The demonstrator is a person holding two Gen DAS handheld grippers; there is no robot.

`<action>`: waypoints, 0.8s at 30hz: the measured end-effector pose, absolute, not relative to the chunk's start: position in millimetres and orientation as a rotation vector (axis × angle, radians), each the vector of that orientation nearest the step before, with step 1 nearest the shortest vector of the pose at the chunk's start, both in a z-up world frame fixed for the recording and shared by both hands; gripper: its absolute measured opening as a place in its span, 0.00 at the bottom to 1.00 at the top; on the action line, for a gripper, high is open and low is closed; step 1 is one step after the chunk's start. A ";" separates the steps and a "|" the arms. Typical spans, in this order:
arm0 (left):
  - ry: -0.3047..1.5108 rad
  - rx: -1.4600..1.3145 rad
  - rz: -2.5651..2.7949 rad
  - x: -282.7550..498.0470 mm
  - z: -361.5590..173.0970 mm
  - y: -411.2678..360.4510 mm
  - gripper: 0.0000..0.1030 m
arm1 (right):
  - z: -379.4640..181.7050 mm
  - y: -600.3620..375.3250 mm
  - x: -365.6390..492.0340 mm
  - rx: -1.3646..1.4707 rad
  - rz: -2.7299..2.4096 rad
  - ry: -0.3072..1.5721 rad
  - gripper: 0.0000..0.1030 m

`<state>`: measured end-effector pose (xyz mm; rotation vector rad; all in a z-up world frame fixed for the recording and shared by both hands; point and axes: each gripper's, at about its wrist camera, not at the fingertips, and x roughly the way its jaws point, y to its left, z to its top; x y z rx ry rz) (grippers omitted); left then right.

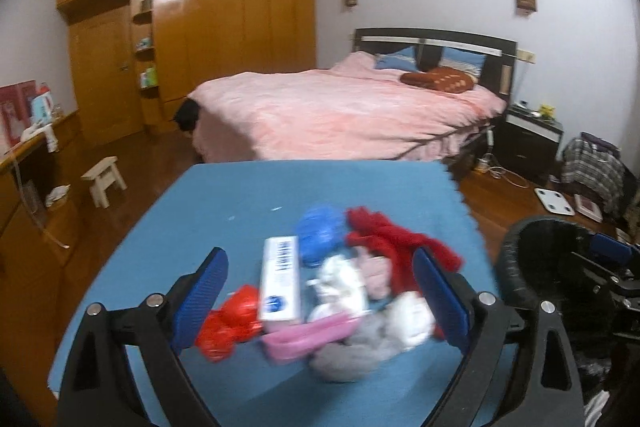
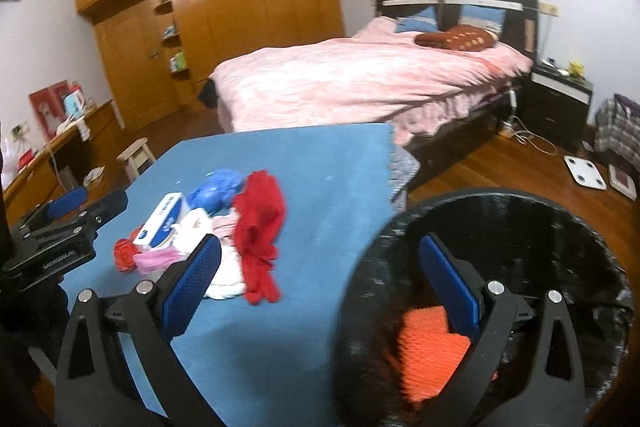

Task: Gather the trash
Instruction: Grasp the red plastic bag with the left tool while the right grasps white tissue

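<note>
A pile of trash lies on the blue table (image 1: 224,195): a white and blue box (image 1: 280,279), a red wrapper (image 1: 228,323), a blue bag (image 1: 320,233), red cloth (image 1: 384,239), a pink item (image 1: 308,337) and white and grey crumpled bits (image 1: 360,343). My left gripper (image 1: 320,303) is open, its jaws either side of the pile just above it. My right gripper (image 2: 320,283) is open and empty, over the table edge and the rim of the black-lined bin (image 2: 560,211). An orange item (image 2: 428,351) lies inside the bin. The pile also shows in the right wrist view (image 2: 224,227).
The bin (image 1: 520,251) stands at the table's right. A pink bed (image 1: 340,111) lies beyond the table. A white stool (image 1: 105,183) and a wooden desk (image 1: 24,163) stand at left. A scale (image 2: 586,173) and clothes (image 2: 620,131) lie on the floor at right.
</note>
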<state>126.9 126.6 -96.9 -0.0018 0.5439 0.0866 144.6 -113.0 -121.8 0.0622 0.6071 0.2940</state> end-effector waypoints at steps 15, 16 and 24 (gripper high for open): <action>0.639 -0.025 0.230 126.3 -150.3 205.5 0.83 | -154.2 -31.9 156.8 -0.006 0.425 0.664 0.90; 0.648 -0.028 0.231 127.2 -154.1 209.2 0.80 | -155.6 -28.6 157.9 -0.010 0.429 0.666 0.83; 0.719 -0.041 0.193 140.5 -181.0 216.2 0.74 | -173.2 -7.4 167.1 -0.044 0.490 0.722 0.55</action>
